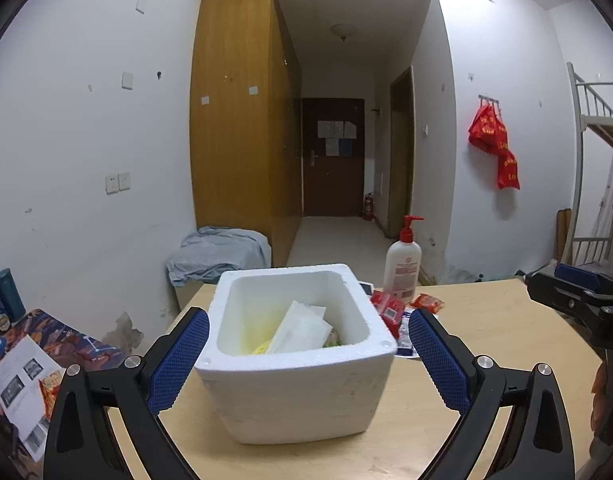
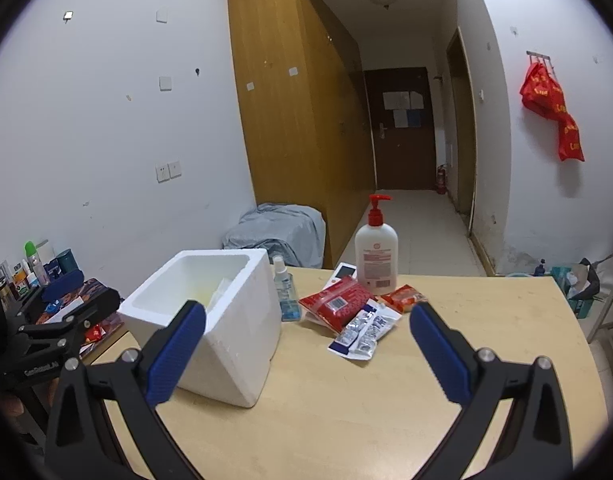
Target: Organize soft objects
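White foam box [image 1: 294, 354] sits between your left gripper [image 1: 308, 354] fingers, spread wide, gripping nothing; tissue pack [image 1: 302, 330] already inside. Right gripper [image 2: 308, 354] equally wide, empty. Ahead of its fingers, red packet [image 2: 335, 304] and sachets [image 2: 364, 330] remain on tabletop [image 2: 466, 312].

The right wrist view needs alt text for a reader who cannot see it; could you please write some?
The open right gripper hovers over a wooden table, facing soft packets beside a white foam box and a pump bottle.
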Demonstrator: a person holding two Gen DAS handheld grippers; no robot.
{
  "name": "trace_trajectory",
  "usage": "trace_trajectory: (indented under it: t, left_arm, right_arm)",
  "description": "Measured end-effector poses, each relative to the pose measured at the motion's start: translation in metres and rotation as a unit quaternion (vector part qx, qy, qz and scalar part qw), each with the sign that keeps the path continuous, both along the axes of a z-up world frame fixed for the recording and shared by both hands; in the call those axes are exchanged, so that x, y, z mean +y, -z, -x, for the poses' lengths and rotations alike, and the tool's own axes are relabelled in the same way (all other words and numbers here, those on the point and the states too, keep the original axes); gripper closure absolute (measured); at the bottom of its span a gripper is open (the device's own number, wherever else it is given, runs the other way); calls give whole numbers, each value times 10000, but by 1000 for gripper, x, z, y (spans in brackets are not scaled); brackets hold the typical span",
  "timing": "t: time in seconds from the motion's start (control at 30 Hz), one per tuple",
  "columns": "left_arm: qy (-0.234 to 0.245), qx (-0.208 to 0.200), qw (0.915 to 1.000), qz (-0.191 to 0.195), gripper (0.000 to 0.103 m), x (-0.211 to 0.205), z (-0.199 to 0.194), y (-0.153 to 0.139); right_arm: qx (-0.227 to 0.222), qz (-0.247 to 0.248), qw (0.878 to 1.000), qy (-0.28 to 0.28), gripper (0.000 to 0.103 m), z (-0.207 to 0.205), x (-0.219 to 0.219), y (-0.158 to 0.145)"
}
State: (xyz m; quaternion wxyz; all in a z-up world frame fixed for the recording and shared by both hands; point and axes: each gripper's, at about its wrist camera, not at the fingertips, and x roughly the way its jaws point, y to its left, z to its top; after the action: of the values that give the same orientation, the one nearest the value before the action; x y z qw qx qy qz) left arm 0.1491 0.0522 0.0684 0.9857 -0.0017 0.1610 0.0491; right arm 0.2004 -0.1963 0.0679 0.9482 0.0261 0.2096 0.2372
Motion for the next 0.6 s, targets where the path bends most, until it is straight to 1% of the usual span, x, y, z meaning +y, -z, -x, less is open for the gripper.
trace_trajectory:
  t: [0.2,0.33,0.37,0.4,0.5,0.6]
  left_arm:
    - [147,-197,9997,18,3,-3,21,1]
    - [103,-320,9994,-42,3,-8,31,4]
    - [83,-333,9994,-68,0,-9,34,5]
    - [90,-344,9993,-83,0,-11,36,6]
    - [145,-397,9991,-48,0,-13,43,9]
    - [92,-502,9987,25,0,-14,52,13]
  right_arm:
    - [-185,-32,9998,-22,0,28,-4,-3]
    - [-282,-64,9995,-98,0,45,-4,0]
    - [-291,-98,9995,-104,0,50,-5,1]
    - [-303,-123,9994,-118,0,53,-6,2]
    - [-337,-161,9992,-104,0,62,-9,4]
    - [-413,-157,9990,-85,0,71,-12,6]
